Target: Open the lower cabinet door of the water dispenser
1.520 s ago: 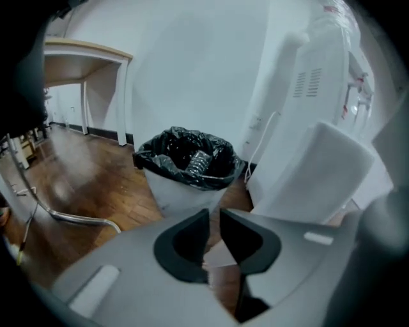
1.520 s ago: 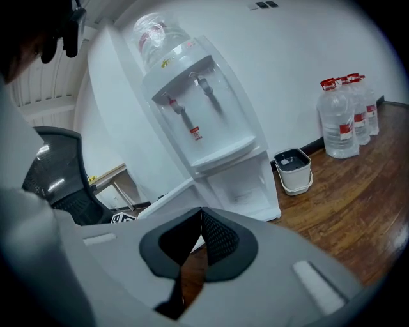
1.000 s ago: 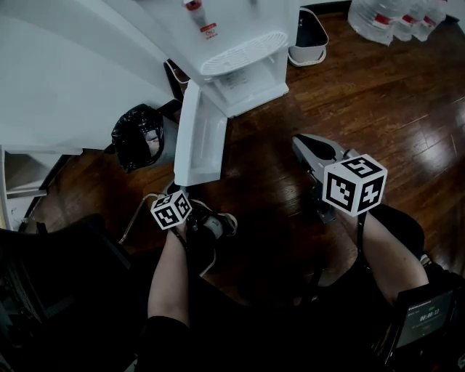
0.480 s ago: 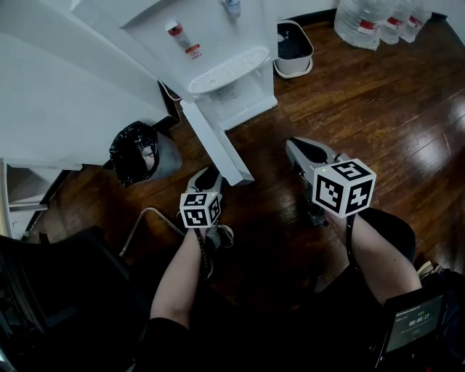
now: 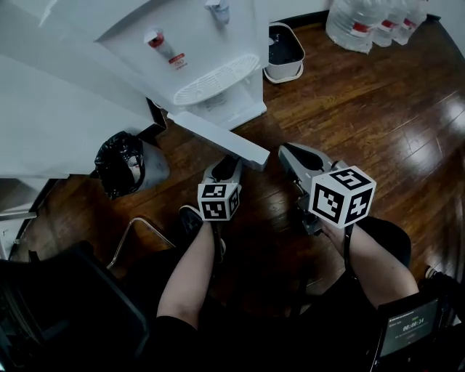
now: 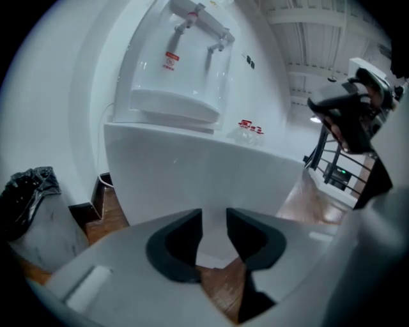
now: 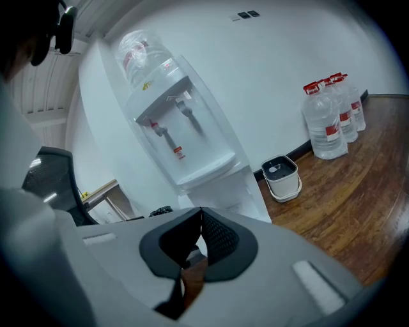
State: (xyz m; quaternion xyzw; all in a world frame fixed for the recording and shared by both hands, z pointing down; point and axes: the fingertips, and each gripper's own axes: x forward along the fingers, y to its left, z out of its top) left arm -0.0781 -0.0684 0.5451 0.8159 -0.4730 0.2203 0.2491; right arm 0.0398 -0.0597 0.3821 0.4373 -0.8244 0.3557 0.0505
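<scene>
1. The wooden floor (image 5: 378, 109) spreads out in front of the water dispenser (image 5: 203, 58).
2. The water dispenser stands against the white wall, taps at the top and drip tray below them.
3. The lower cabinet door (image 5: 218, 136) is open. It is swung well out from the dispenser's base on one hinged edge, and its free edge points away from the dispenser towards the two tools.
4. Large water bottles (image 5: 356, 22) stand on the floor well to the dispenser's right.
5. A black bin bag (image 5: 120, 163) sits on the floor to the dispenser's left.
6. The right tool (image 5: 285, 152) hovers beyond the door's free end, farther from the dispenser. Its jaws are pressed together with nothing between them.
7. The left tool (image 5: 229, 163) sits just before the door's outer face. Its jaws stand apart by a narrow gap, with nothing gripped.
8. A small white pail (image 5: 283, 52) stands just right of the dispenser.
</scene>
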